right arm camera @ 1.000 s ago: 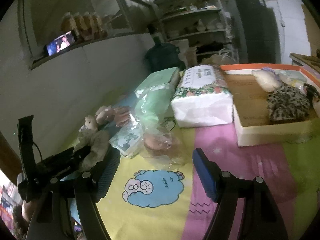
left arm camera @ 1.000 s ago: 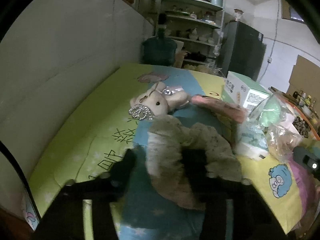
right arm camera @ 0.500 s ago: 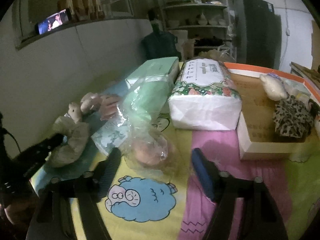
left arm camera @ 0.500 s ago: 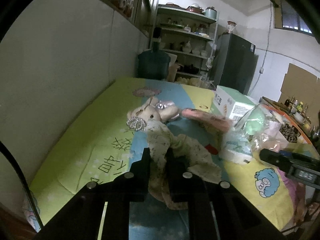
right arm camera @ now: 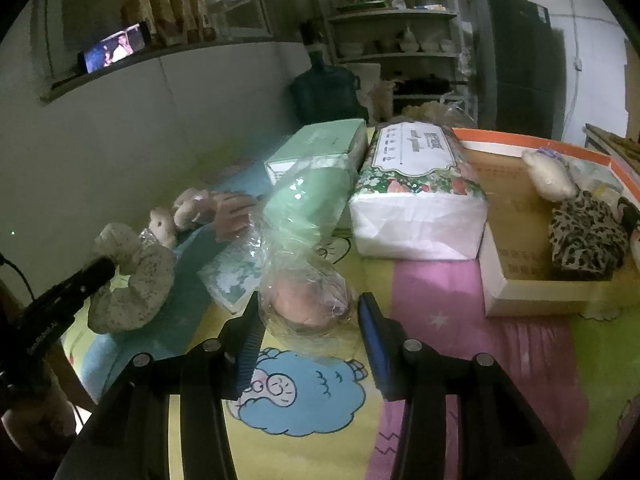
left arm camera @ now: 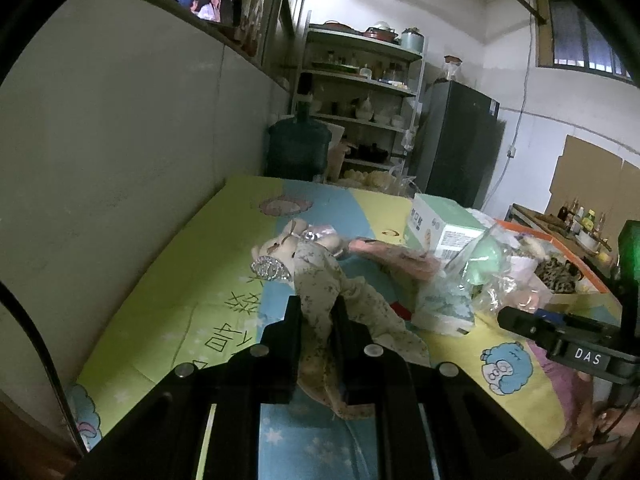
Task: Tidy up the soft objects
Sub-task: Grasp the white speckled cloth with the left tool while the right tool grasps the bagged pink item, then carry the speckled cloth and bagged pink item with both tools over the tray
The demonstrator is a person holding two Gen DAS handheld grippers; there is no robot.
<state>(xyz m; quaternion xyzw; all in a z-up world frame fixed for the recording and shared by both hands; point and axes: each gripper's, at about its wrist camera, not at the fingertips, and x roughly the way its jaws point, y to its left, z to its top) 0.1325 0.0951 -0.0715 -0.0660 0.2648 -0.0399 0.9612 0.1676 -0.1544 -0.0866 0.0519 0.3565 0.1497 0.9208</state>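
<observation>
Near the wall, left claw (left arm camera: 316, 312) clenches floral plush (left arm camera: 320, 284); right claw (right arm camera: 308, 316) grips bagged toy (right arm camera: 308, 300).

Both views were dim and indoor, with a greenish cast and visible noise. The brightest area was the high window (left arm camera: 584, 44), up right of the fridge (left arm camera: 456, 144); the white wall below it caught the daylight. A phone screen (left arm camera: 204, 0) glowed on the ledge left of the fridge. Glare spots sat on the clear plastic bag (right arm camera: 308, 280). Strong fisheye curvature and black vignette showed in the corners. The near black gripper bodies were underexposed, with soft detail at the frame edges.
</observation>
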